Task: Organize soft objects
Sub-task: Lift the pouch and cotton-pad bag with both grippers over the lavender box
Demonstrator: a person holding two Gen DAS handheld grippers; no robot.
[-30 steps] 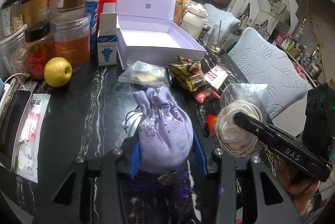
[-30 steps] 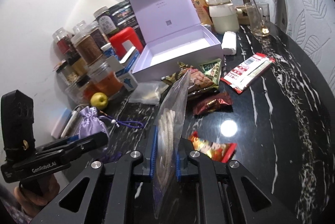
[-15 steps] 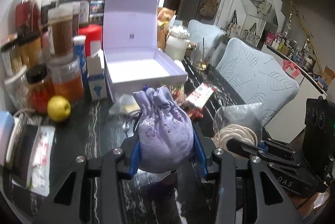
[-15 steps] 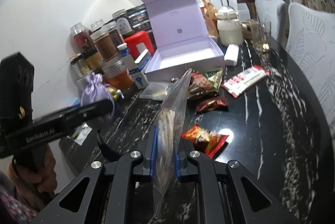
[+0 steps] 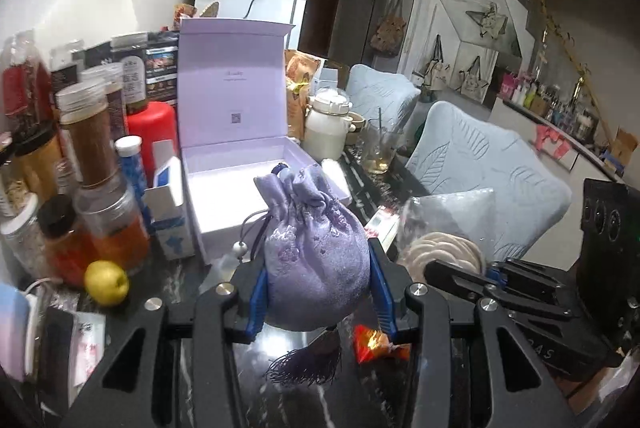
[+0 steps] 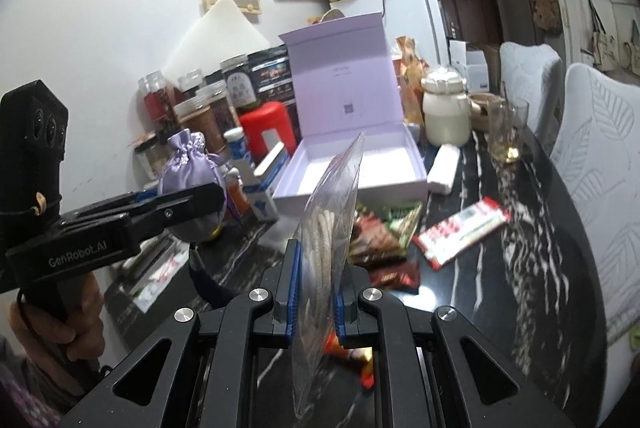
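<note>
My left gripper [image 5: 318,292] is shut on a lilac drawstring pouch [image 5: 314,260] and holds it in the air above the black marble table, short of the open lilac box [image 5: 240,184]. The pouch also shows in the right wrist view [image 6: 186,168]. My right gripper [image 6: 314,292] is shut on a clear plastic bag of coiled white rope [image 6: 330,212], held upright above the table; the bag shows in the left wrist view [image 5: 444,236]. The box [image 6: 360,172] is empty with its lid standing up.
Jars and bottles [image 5: 96,168], a red container [image 5: 154,132] and a yellow apple [image 5: 106,282] crowd the left. Snack packets [image 6: 384,240] and a red-white wrapper [image 6: 464,228] lie before the box. A white jar [image 6: 446,112] and glass [image 6: 506,132] stand behind. Chairs [image 5: 488,172] stand to the right.
Both grippers have risen off the table with their loads. The pouch now hangs clear of the surface with its tassel dangling, closer to the box.
</note>
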